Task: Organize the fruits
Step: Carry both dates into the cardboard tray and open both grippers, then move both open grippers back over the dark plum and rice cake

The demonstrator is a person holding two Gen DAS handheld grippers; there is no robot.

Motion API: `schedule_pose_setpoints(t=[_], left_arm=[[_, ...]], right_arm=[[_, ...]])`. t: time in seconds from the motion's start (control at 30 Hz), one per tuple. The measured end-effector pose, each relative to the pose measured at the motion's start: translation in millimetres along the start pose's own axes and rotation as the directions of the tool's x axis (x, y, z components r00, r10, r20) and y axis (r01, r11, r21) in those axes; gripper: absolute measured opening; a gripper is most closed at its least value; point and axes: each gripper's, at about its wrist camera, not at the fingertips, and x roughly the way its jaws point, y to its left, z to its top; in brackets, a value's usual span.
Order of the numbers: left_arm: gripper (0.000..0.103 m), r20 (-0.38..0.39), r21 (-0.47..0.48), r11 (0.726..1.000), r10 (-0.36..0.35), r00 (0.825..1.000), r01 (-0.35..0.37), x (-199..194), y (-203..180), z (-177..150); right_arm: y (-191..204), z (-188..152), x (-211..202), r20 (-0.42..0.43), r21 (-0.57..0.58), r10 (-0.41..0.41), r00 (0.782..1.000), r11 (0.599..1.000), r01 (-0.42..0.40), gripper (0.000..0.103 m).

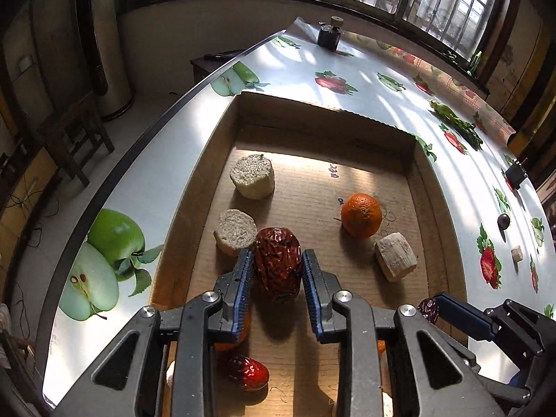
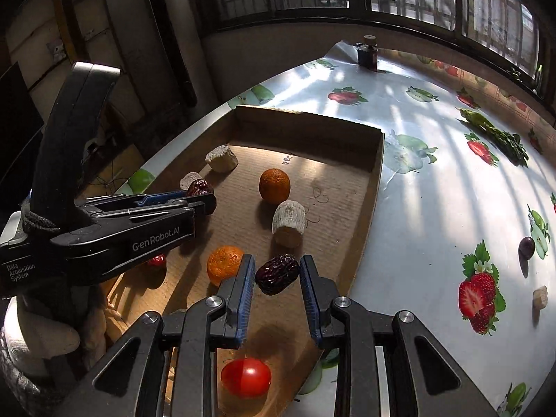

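Gripping a wrinkled red date, the left gripper has its blue pads narrowed on the fruit's two sides, above the floor of the cardboard tray. The right gripper likewise pinches a darker date between its pads, over the tray's near right part.

Tray contents, left wrist view: two pale cut cylinders along the left side, the nearer one just beside the held red date; an orange right of centre with a third pale chunk just beside it; another glossy red date lying below the left gripper.

Right wrist view adds a second orange just left of the right gripper and a red tomato near the tray's close edge.

Tray rests on a fruit-print tablecloth. On the cloth, well apart from the tray: a dark purple fruit, a small pale chunk, a green leafy bunch.
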Motion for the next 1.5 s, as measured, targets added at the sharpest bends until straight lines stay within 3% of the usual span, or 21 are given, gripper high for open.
schedule_pose_setpoints(t=[0.17, 0.3, 0.4, 0.47, 0.53, 0.63, 0.73, 0.8, 0.87, 1.13, 1.5], left_arm=[[0.028, 0.003, -0.011, 1.000, 0.003, 1.000, -0.003, -1, 0, -1], [0.043, 0.034, -0.020, 1.000, 0.022, 0.999, -0.022, -9, 1, -2], [0.049, 0.055, -0.035, 0.999, 0.019, 0.998, -0.017, -20, 0, -4], [0.051, 0.086, -0.045, 0.999, 0.011, 0.996, -0.007, -34, -2, -6], [0.060, 0.133, -0.054, 0.998, 0.031, 0.991, -0.024, -50, -6, -10], [0.073, 0.222, -0.069, 0.992, 0.118, 0.968, -0.105, -78, -16, -21], [0.087, 0.290, -0.096, 0.972, 0.233, 0.928, -0.214, -102, -28, -33], [0.092, 0.325, -0.105, 0.961, 0.277, 0.904, -0.257, -113, -37, -40], [0.094, 0.345, -0.105, 0.955, 0.295, 0.891, -0.276, -121, -46, -46], [0.094, 0.335, -0.026, 0.966, 0.249, 0.909, -0.255, -130, -78, -58], [0.094, 0.325, 0.011, 0.969, 0.229, 0.918, -0.246, -133, -96, -70]], right_arm=[[-1, -3, 14, -0.031, 0.003, -0.010, 0.999, 1.000, 0.010, 0.029], [-1, -2, 13, -0.026, 0.021, -0.002, 1.000, 1.000, 0.003, 0.030], [-3, -2, 6, -0.007, 0.033, -0.001, 1.000, 0.999, 0.001, 0.037], [-6, -3, -2, 0.011, 0.045, 0.001, 1.000, 0.999, -0.002, 0.037], [-10, -7, -15, 0.038, 0.065, 0.003, 0.999, 0.998, -0.006, 0.037], [-18, -17, -36, 0.081, 0.109, -0.005, 0.997, 0.994, -0.004, 0.038], [-29, -29, -58, 0.122, 0.157, -0.038, 0.992, 0.987, 0.018, 0.040], [-36, -38, -72, 0.150, 0.194, -0.051, 0.987, 0.981, 0.021, 0.041], [-44, -47, -83, 0.170, 0.233, -0.059, 0.984, 0.972, 0.018, 0.043], [-53, -73, -104, 0.199, 0.270, -0.072, 0.977, 0.963, 0.017, 0.045], [-66, -91, -112, 0.209, 0.305, -0.064, 0.976, 0.952, -0.002, 0.047]])
